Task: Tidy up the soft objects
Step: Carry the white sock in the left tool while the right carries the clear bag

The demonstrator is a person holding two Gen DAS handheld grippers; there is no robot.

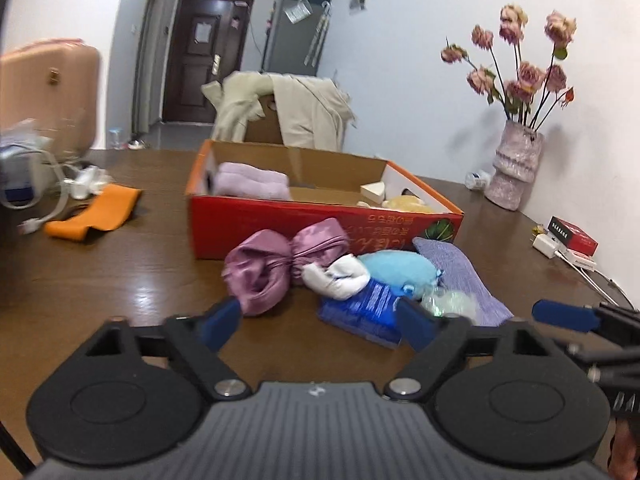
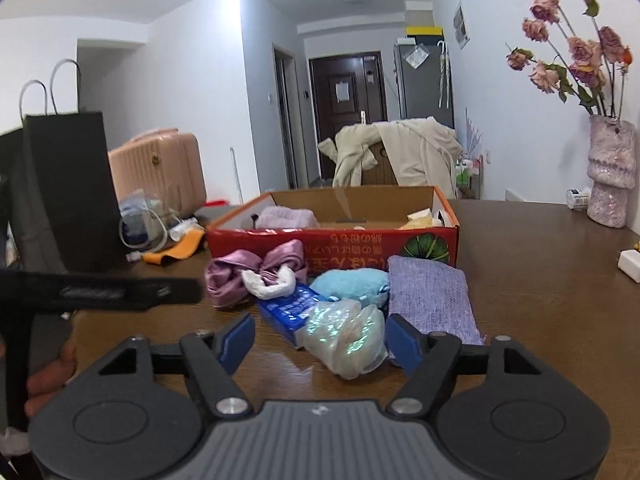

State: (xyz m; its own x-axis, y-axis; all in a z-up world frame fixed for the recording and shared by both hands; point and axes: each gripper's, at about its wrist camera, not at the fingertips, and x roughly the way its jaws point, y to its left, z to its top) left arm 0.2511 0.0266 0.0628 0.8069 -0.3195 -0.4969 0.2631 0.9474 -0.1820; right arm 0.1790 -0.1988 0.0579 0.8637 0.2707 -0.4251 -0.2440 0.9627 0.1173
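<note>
In the left wrist view, an orange cloth (image 1: 94,218) lies at centre left on the dark wooden counter (image 1: 120,280). To its right stands the red cardboard box (image 1: 320,228), open on top, with a folded lilac towel (image 1: 252,186) in its left end and a yellow soft item (image 1: 408,203) in its right. Against the box's front wall sits a heap: a purple satin pouch (image 1: 276,266), a white sock (image 1: 336,278), a blue plush (image 1: 396,270), a blue packet (image 1: 366,312), and a lavender knit cloth (image 1: 460,276). The left gripper (image 1: 320,324) hovers low in the frame, fingers spread wide with nothing between them. At far right stands a vase of dried roses (image 1: 516,168).

In the right wrist view, a black paper bag (image 2: 68,196) fills the left. The right gripper (image 2: 320,344) is wide open and empty, its fingers flanking a crinkly iridescent bag (image 2: 346,338) at lower centre without gripping it.
</note>
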